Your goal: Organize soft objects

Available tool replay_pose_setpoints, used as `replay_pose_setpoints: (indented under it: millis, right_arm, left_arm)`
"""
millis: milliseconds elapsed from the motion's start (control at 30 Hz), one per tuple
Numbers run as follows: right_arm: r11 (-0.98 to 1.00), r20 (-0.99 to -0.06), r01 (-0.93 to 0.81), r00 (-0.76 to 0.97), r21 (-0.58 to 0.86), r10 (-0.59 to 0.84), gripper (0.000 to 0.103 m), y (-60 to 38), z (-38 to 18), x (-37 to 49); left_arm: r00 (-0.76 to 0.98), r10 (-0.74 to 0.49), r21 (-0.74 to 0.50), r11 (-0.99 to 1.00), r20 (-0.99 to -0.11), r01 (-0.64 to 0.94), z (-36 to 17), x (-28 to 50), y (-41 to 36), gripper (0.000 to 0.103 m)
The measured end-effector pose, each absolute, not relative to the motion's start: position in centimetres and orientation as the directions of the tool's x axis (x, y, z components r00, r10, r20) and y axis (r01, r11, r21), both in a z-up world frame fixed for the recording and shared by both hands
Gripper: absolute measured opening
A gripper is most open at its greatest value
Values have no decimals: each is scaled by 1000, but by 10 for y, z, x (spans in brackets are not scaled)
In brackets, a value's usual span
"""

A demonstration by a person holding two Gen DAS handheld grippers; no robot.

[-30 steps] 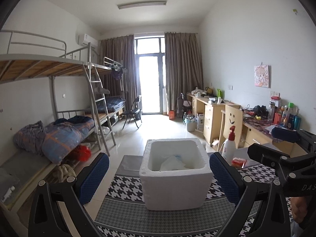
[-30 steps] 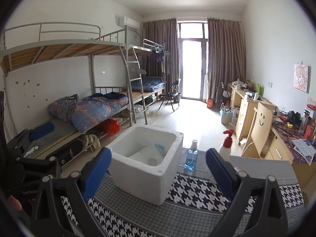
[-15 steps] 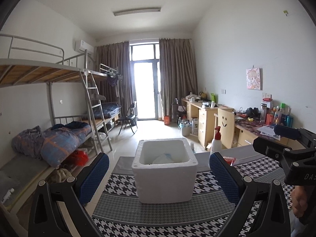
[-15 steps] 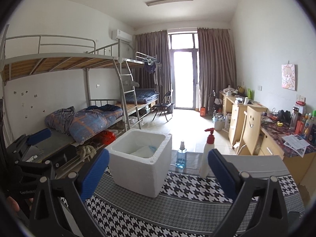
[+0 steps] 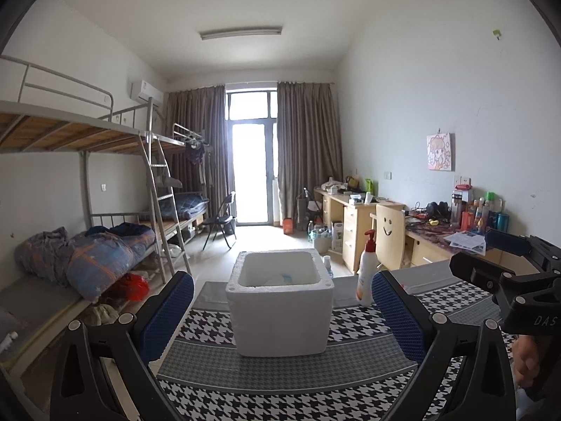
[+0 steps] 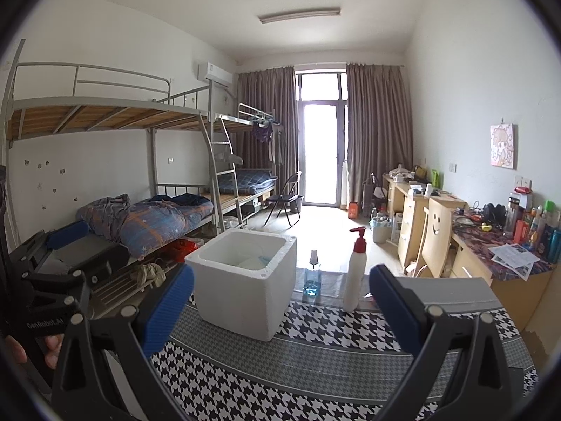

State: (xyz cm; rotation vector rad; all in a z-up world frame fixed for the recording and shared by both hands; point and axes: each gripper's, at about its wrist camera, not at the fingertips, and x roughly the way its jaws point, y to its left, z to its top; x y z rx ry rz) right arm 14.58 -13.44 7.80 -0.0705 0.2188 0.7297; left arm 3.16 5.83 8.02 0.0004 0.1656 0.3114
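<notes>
Left gripper (image 5: 282,310): jaws spread wide and empty, blue pads either side of the foam box, held above the near part of the desk.
Right gripper (image 6: 280,301): jaws likewise wide apart, holding nothing; it also shows at the right edge of the left wrist view, with a hand (image 5: 526,361) on its handle.
Foam box (image 5: 280,310): white, open-topped, standing upright on the houndstooth cloth (image 6: 315,379) that covers the desk.
Soft object (image 6: 254,262): pale, crumpled, with a touch of blue, lying inside the foam box; only its top shows over the rim.
Pump bottle (image 6: 354,273): white with a red head, upright, right of the box.
Spray bottle (image 6: 312,277): small, clear blue, between box and pump bottle, farther back.
Bunk bed (image 6: 147,182): along the left wall, quilt on the lower bunk.
</notes>
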Motion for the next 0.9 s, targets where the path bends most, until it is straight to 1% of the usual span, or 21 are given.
replay_pose_setpoints:
  millis: [167,333,567,700,900]
  right_arm:
    - [751,-200,-660,736,0,647,101,-141,72,135]
    - [752,-174,-659,741,-2,649,101,-150,64,125]
    - [755,-168,-656,745,-15,645,101,-155,52,116]
    - [745,-170,-667,734,5,658,101,-161,47,115]
    - [743,-160,-669,734,-2,660,101,-163,39,112]
  left_arm:
    - [941,300,19,953,-156,-301,71,25,54,102]
    - [939,298,21,954,-173,-299,59,23,49,102]
    - [946,281,14,959,-160,-283,52,14,43,102]
    - [950,273,5,961,-150,-275,51,9,42,102]
    - [949,273,3,961,-155,-276,42,12,43,102]
